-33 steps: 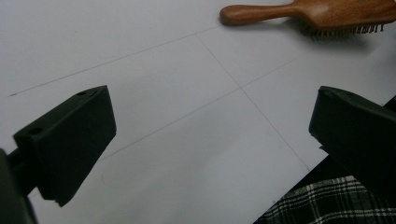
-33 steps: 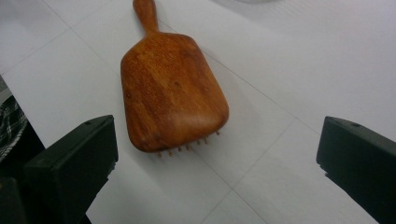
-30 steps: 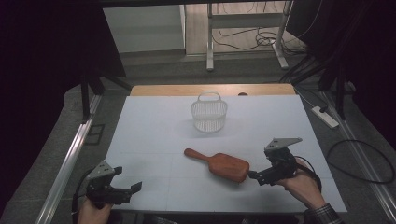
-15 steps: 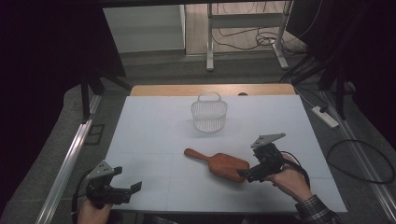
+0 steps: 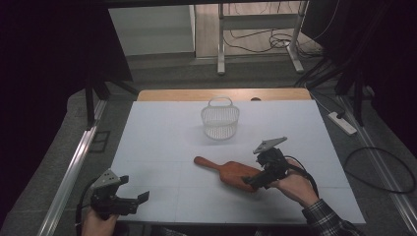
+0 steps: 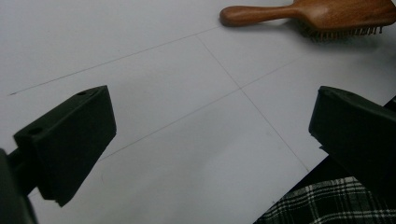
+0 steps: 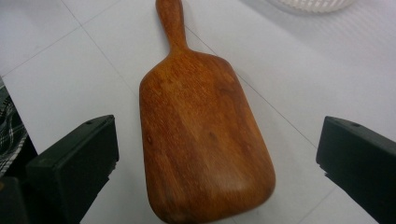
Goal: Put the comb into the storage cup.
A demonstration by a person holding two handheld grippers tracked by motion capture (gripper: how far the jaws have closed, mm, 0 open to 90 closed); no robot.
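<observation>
A wooden hairbrush (image 5: 231,172) lies bristles down on the white table (image 5: 162,132), handle pointing left. My right gripper (image 5: 254,183) is open, its jaws either side of the brush's wide end; in the right gripper view the brush back (image 7: 201,135) sits between the two black jaws without touching them. My left gripper (image 5: 135,199) rests open near the table's front left corner, nothing between its jaws; the left gripper view has the hairbrush (image 6: 322,14) far off at top right.
A small white mesh basket (image 5: 220,118) with a handle stands at the back centre of the table. A wooden strip (image 5: 221,94) runs along the far edge. A plaid sleeve (image 6: 336,205) lies at the near edge.
My right gripper has moved left and forward from beside the brush to straddle its wide end. The left gripper and the brush have stayed put.
</observation>
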